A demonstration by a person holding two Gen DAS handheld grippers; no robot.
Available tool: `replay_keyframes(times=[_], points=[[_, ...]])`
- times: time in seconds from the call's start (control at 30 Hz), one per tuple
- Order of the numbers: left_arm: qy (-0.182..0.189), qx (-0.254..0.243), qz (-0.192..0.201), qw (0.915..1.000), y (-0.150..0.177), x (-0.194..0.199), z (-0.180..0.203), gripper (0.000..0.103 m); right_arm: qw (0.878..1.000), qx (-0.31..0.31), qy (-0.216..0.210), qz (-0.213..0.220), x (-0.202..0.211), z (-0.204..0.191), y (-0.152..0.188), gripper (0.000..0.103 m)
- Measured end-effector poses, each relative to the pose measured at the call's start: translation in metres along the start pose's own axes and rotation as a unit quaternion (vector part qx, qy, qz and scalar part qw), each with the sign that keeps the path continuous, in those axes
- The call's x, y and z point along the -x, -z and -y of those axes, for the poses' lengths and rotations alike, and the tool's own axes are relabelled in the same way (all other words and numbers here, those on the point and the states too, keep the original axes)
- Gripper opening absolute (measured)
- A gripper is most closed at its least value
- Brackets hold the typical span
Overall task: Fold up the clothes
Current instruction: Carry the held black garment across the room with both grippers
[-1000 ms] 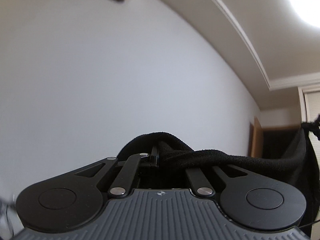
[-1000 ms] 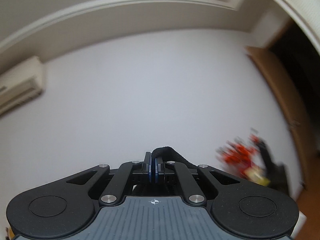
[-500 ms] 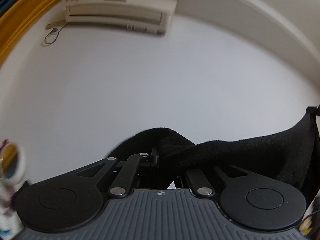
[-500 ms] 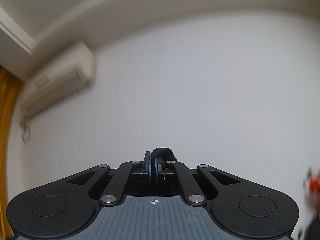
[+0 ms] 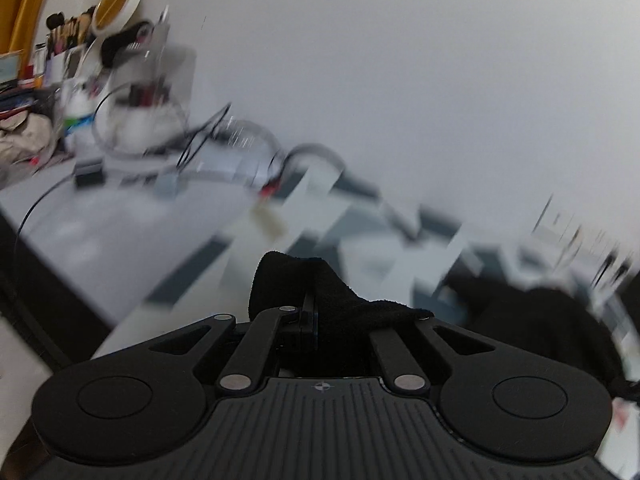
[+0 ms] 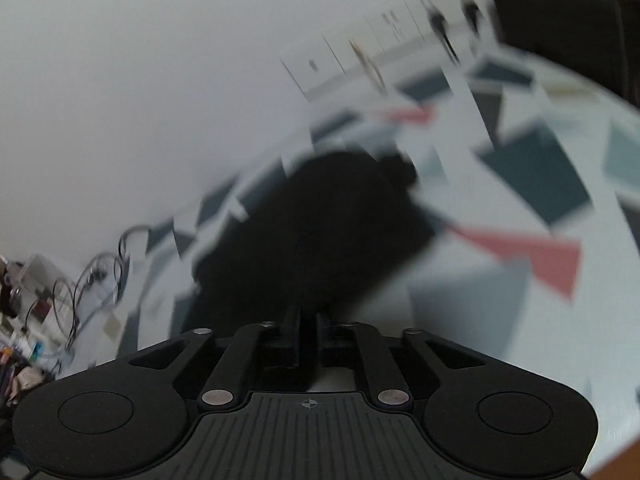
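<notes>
Left gripper pinches a bunched edge of the black garment, its jaws pressed together on the cloth so that the corner stays under control as the piece meets the patterned tablecloth. Across the spread, the right gripper has its jaws opening, with a narrow gap showing between them and no fabric visibly clamped there; the dark mass of the garment lies just beyond its tips, heaped on the cloth's grey, teal and red shapes. That pairing reads as a lay-down: one side lets go to let the fabric settle, while the other keeps hold to set the line of the fold. Both views are heavily smeared, so the garment's exact outline and any crease in it cannot be told. Far left on the table, cables and a cluttered organiser with a round mirror stand well apart from the work, beside the white wall. The fold itself looks barely begun, with the garment in a loose heap rather than flat.
</notes>
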State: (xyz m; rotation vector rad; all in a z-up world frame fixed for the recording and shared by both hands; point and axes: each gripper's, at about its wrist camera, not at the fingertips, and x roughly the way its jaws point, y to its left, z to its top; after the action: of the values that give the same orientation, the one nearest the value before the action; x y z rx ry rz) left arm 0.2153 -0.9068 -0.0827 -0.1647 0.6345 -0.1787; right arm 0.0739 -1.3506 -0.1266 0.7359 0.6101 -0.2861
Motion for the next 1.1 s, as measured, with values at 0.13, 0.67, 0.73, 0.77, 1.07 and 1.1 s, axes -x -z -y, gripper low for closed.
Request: replay_keyframes(times=[0.13,0.67,0.73,0.77,1.07,1.1], points=[[-0.040,0.025,-0.006,0.9989,-0.004,0.006,0.005,0.003,0.999,0.012,-0.031,0.021,0.024,0.000,-0.020,0.039],[-0.050,0.066,0.129,0.9882,-0.063,0.062,0.012,0.003,0.995,-0.095,0.018,-0.020,-0.077,0.016,-0.080,0.025],[-0.030,0.064,0.139,0.9877,-0.074,0.058,0.014,0.003,0.995,-0.104,-0.004,0.006,-0.067,0.018,-0.073,0.002],[-0.021,0.064,0.142,0.9875,-0.079,0.055,0.014,0.003,0.992,-0.120,-0.014,0.031,-0.056,0.019,-0.072,0.003],[0.067,0.042,0.096,0.9922,-0.076,0.020,0.024,0.003,0.955,-0.152,-0.023,0.254,0.108,0.017,-0.087,0.003],[0.075,0.038,0.083,0.9930,-0.070,0.015,0.024,0.003,0.950,-0.151,-0.018,0.273,0.128,0.017,-0.084,0.003]])
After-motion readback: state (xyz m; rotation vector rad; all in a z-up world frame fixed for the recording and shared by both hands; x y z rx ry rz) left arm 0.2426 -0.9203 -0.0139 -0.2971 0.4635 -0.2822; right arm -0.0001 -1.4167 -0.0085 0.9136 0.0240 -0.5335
